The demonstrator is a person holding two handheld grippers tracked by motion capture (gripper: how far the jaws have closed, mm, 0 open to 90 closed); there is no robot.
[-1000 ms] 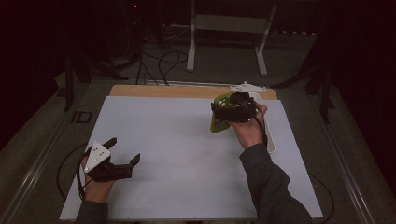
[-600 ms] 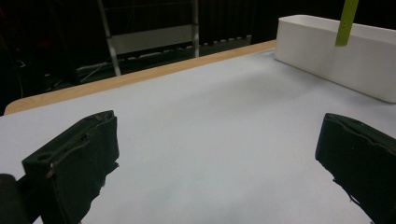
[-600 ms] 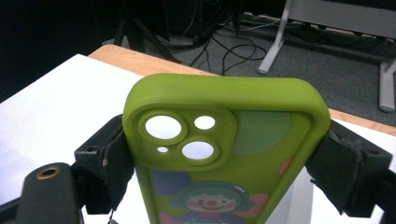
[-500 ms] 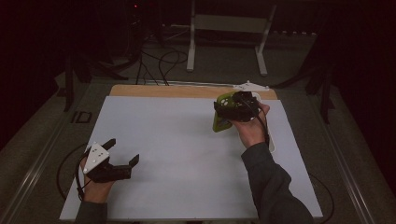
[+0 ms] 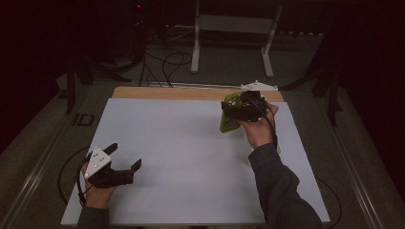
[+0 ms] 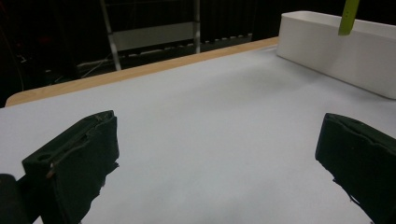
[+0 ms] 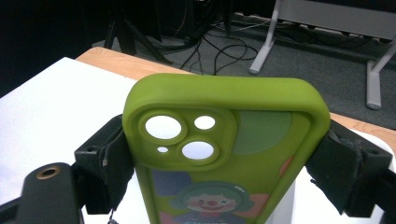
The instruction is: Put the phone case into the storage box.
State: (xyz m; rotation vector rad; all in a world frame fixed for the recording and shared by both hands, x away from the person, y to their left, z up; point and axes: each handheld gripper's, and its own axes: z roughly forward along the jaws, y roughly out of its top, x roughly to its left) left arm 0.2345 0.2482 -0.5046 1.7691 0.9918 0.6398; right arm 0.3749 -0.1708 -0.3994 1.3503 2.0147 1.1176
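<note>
The right tongs (image 5: 239, 110) are clenched on a green phone case (image 7: 224, 154), the two jaws pressing its long side edges. In the right gripper view the case stands upright between them, camera cutouts at the top, a clown print below, its long axis running along the tongs and away from the hand. In the high view the case (image 5: 228, 117) is held above the far right part of the counter (image 5: 191, 143), close to the wooden back edge.

The left tongs (image 5: 125, 162) rest low at the near left corner, well apart from the case, jaws spread wide with nothing between them.

The left gripper view shows a white bin (image 6: 336, 44) at the far side of the counter, with a strip of the green case (image 6: 349, 17) hanging just over it. So the bin lies directly below the right tongs, and the likely next move is a straight lowering, long axis down, by the right hand alone.
</note>
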